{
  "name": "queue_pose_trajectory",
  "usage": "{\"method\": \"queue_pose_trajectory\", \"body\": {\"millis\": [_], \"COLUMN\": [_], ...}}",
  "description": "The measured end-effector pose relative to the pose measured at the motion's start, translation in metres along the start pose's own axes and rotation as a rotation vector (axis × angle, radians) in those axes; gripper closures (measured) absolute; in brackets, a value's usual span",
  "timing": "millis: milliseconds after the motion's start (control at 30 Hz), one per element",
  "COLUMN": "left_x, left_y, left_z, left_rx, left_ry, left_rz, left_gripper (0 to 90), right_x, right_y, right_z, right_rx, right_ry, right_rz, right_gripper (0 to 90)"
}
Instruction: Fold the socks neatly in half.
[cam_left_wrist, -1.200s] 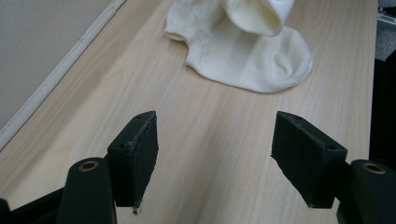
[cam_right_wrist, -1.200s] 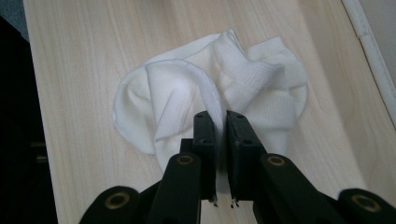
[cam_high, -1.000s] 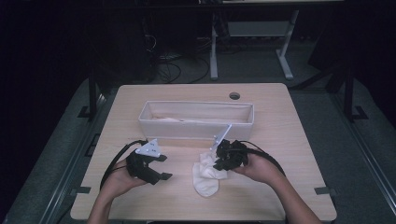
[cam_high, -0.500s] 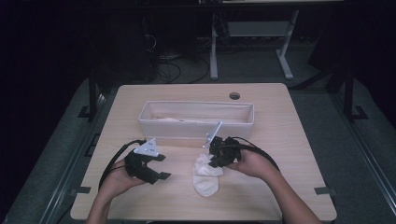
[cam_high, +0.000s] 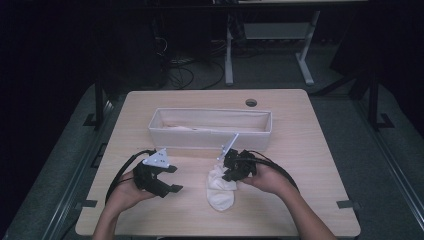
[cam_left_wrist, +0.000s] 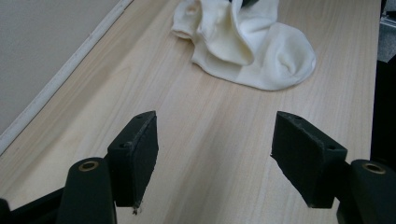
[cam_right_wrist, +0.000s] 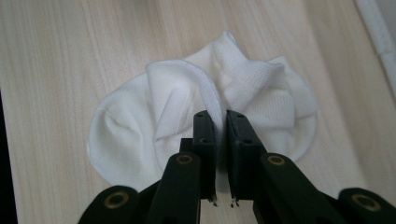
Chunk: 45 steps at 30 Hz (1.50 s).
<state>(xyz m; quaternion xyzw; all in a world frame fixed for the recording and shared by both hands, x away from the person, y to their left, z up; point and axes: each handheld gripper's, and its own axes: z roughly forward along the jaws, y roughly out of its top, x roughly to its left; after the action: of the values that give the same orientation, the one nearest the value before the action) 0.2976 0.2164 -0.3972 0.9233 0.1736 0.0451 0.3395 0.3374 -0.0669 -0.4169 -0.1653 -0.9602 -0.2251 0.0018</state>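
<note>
In the high view, a white sock (cam_high: 220, 189) lies on the pale wooden counter (cam_high: 310, 165), a little below the middle of the frame and just left of the right tool (cam_high: 231, 172). A person's right hand (cam_high: 270, 179) holds that tool from the lower right, with its black cable looping back over the wrist. The tool's tip sits on the upper part of the sock.

In the right gripper view the right tool (cam_right_wrist: 220, 122) is clenched on a raised fold of the sock (cam_right_wrist: 140, 135): the two black jaws stand almost together, with a thin ridge of white fabric pinched between them. The rest of the sock spreads flat on the wood around the jaws, its ribbed cuff bunched toward the upper right of the frame.

The left tool (cam_high: 167, 181) lies at the lower left of the high view, held by the left hand (cam_high: 125, 192), well apart from the sock. In the left gripper view it (cam_left_wrist: 215, 154) is released, its jaws spread wide with only bare wood between them. The sock (cam_left_wrist: 261, 51) shows at the top of that frame, crumpled at its left end and smooth at its rounded right end.

A long white bin (cam_high: 210, 139) stands on the counter above both tools, near the center of the high view, its long side facing the person. Something pale lies inside at its left end, too small to make out. A round cable hole (cam_high: 251, 102) sits in the counter beyond the bin.
</note>
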Motion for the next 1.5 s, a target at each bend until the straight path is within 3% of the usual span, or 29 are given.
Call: {"method": "queue_pose_trajectory", "body": {"millis": [467,600,800,1000,1200,1500], "left_x": [-0.001,-0.001,-0.001,-0.002,-0.002,-0.001], "left_y": [0.0,0.0,0.0,0.001,0.001,0.001], "left_z": [0.002,0.001,0.001,0.002,0.0,0.0], "left_rx": [-0.001,-0.001,-0.003,0.002,-0.002,0.002], "left_ry": [-0.001,-0.001,-0.001,-0.002,-0.002,-0.004], "left_rz": [-0.005,-0.003,-0.007,-0.002,-0.001,0.002], "left_gripper": [31.5,31.5,31.5,31.5,31.5,31.5], "right_x": [0.001,0.0,0.001,0.002,0.007,0.002], "right_y": [-0.012,-0.013,-0.013,-0.016,-0.019,-0.018], "right_z": [0.014,0.015,0.01,-0.002,-0.009,0.001], "right_rx": [-0.039,-0.041,-0.055,-0.102,-0.113,-0.077], "right_ry": [-0.018,-0.016,-0.021,-0.034,-0.029,-0.022], "right_rz": [0.014,0.019,0.022,0.024,0.008,0.009], "right_gripper": [80.7,75.2,66.3,60.9,65.6,78.0]}}
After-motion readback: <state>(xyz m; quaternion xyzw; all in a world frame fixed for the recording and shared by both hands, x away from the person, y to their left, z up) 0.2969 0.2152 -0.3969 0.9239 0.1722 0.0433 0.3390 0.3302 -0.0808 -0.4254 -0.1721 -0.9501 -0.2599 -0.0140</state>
